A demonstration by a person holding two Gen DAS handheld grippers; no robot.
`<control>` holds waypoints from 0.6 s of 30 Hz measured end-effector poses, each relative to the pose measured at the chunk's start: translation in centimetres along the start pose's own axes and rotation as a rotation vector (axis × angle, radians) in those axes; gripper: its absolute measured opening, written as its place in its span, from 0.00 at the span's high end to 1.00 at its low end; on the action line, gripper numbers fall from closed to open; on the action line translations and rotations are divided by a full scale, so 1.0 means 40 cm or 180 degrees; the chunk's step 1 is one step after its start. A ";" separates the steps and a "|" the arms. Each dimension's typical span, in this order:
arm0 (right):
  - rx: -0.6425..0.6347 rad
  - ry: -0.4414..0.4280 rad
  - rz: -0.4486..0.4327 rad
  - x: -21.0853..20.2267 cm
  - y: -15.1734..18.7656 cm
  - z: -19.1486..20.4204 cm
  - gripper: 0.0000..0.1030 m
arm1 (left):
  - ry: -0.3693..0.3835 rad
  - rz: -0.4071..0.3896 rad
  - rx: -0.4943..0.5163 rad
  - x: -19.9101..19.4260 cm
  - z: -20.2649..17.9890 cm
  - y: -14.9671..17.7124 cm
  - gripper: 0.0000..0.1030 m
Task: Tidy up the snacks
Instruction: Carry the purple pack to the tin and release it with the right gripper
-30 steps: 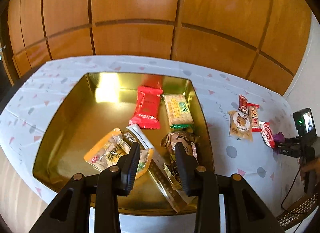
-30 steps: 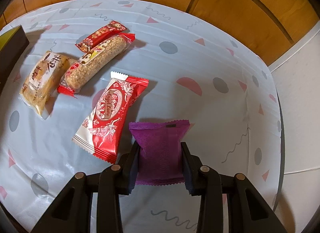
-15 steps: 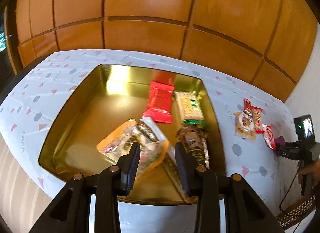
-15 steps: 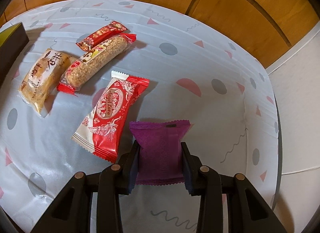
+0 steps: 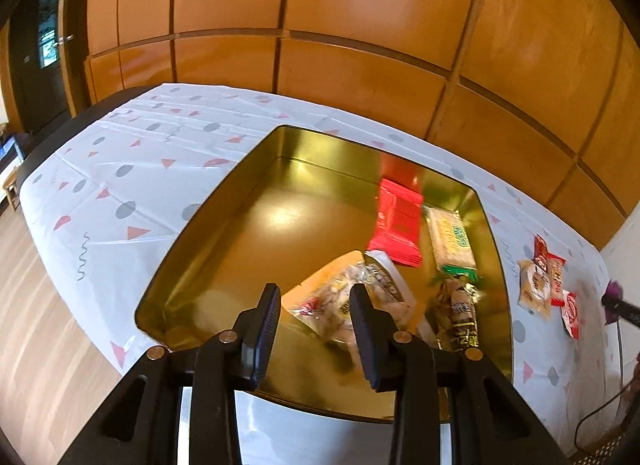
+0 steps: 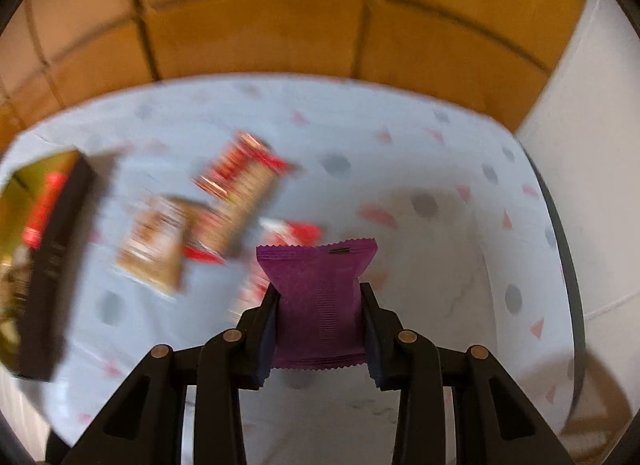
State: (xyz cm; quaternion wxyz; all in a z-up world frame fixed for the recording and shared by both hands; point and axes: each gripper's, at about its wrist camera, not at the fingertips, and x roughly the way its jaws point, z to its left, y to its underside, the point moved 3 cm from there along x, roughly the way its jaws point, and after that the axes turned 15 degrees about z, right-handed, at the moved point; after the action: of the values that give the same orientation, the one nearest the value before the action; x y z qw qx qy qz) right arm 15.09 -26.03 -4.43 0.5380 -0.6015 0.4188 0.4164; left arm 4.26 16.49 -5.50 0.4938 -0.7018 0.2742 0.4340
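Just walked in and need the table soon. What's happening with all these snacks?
Someone is sorting snacks into a gold tin with two handheld grippers. The right gripper is clamped on a purple packet, held above the tablecloth. The left gripper hangs empty over the tin, which already holds several snacks. A few packets wait on the cloth.

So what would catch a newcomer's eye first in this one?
The shiny gold rectangular tin dominating the patterned tablecloth, with snack packets piled at its right end. Then the purple crinkle-edged packet clamped in the right claw, above blurred red and tan packets on the cloth.
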 end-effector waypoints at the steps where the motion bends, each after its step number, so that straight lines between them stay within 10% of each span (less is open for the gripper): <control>1: -0.0033 -0.0039 -0.0061 -0.019 0.000 0.016 0.64 | -0.0003 -0.0008 -0.0009 -0.001 0.002 0.000 0.65; 18: -0.1142 -0.1479 -0.0196 -0.089 -0.074 0.609 0.64 | 0.0048 0.0021 0.0071 0.003 0.007 0.009 0.65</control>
State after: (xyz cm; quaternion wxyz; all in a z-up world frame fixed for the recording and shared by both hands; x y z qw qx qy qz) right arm 15.62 -1.36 -1.98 0.5169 -0.5880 0.1857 0.5938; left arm 3.91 16.62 -5.80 0.4981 -0.6986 0.2851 0.4273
